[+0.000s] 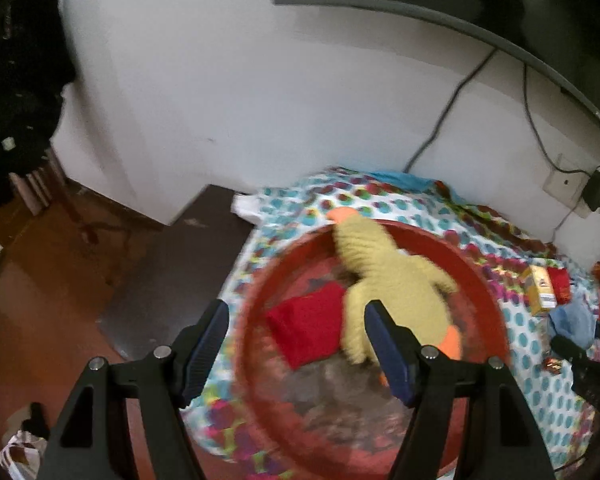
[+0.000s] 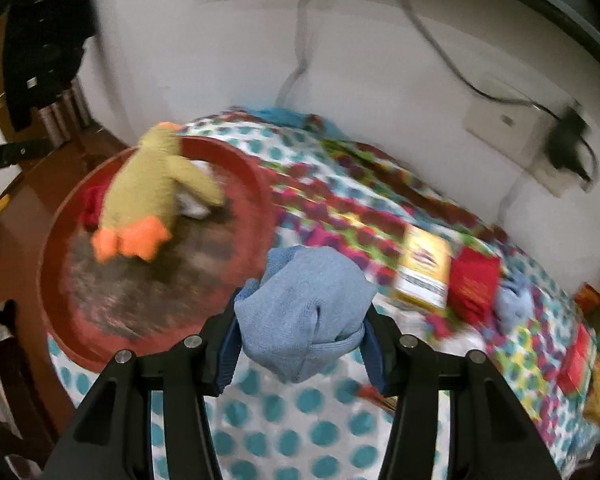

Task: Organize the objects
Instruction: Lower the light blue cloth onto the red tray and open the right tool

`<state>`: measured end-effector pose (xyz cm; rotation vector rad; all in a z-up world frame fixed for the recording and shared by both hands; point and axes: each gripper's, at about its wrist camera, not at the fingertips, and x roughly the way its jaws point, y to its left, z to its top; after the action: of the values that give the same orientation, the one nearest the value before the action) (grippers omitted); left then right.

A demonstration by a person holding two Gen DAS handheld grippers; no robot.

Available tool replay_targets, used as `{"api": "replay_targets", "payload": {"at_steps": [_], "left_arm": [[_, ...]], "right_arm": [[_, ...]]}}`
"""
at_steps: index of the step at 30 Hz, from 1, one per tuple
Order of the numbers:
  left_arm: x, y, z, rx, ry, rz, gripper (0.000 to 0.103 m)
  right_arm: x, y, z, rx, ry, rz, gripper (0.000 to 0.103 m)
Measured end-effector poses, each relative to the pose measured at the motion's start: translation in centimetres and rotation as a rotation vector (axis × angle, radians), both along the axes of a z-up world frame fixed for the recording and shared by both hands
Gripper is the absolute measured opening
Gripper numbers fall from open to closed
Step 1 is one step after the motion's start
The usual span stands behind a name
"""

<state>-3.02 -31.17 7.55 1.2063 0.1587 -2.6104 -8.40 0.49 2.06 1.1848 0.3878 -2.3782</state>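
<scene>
A round red tub (image 1: 488,280) (image 2: 256,184) sits on the dotted bedspread (image 1: 540,368) (image 2: 284,432). Inside it lie a yellow plush duck (image 1: 384,276) (image 2: 148,184) with orange feet and a folded red cloth (image 1: 312,328). My left gripper (image 1: 296,344) hangs open above the tub's near left side with nothing between its fingers. My right gripper (image 2: 300,328) is shut on a bundled light blue cloth (image 2: 304,304), held above the bedspread just right of the tub.
On the bedspread right of the tub lie a yellow box (image 2: 424,272) (image 1: 540,288), a red packet (image 2: 472,284), another blue cloth (image 2: 512,304) and further small packets. A white wall with cables and a plugged charger (image 2: 568,144) stands behind. Brown floor (image 1: 40,312) lies to the left.
</scene>
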Motion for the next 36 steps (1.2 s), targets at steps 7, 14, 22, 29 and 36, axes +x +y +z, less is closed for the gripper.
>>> {"api": "replay_targets", "payload": {"at_steps": [7,14,22,29,36], "left_arm": [[3.5,-2.5,0.9,-0.063,0.007,0.044,0.072],[5.4,-5.7,0.7,-0.022,0.004,0.105,0.072],[7.0,-8.7,0.4,-0.015,-0.005,0.168,0.072],[7.0,-9.6,-0.9,0.012,-0.03,0.179,0.072],[6.7,-8.7,-0.9,0.003,-0.022,0.164,0.072]], "right_arm": [[0.3,-10.3,0.6,-0.044,-0.026,0.198,0.049],[-1.6,-20.5,-1.0,-0.055,-0.101,0.296,0.05],[-2.7,-27.8,-3.1,-0.059,-0.171,0.369,0.051],[-1.9,-30.2,-5.4,0.057,-0.105,0.394,0.068],[-1.2,-27.5,-3.7,0.037,-0.093,0.41,0.085]]}}
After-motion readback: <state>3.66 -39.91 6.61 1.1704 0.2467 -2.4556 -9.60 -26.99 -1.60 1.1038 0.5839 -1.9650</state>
